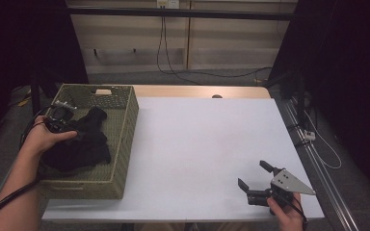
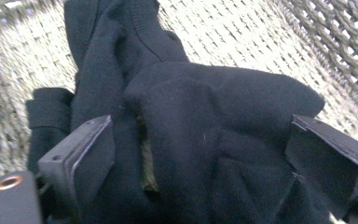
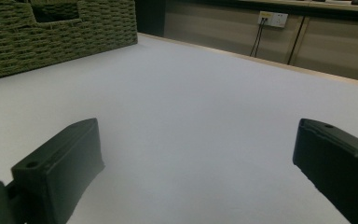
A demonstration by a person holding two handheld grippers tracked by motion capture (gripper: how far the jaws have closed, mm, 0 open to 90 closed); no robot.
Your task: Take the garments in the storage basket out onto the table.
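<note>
The woven basket (image 1: 125,126) sits at the left end of the white table (image 1: 207,144), its near corner close to the table's front edge and its left wall at the table's left edge. To its right the tabletop runs bare to the right edge, where a metal rail (image 1: 313,154) borders it; a strip of bare wood (image 1: 197,91) lies along the far edge. In the right gripper view the basket's wall with its handle slot (image 3: 51,11) stands well off across open surface.

The black garment (image 1: 84,144) lies bundled inside the basket, covering most of its floor. The left gripper (image 1: 70,126) is lowered into the basket over it. In the left gripper view its jaws stand wide, one on each side of a raised fold of the garment (image 2: 214,140); the cloth bulges between them and brushes the left jaw, not pinched.

The right gripper (image 1: 256,177) rests near the table's front right corner, jaws wide apart with nothing between them, well apart from the basket.
</note>
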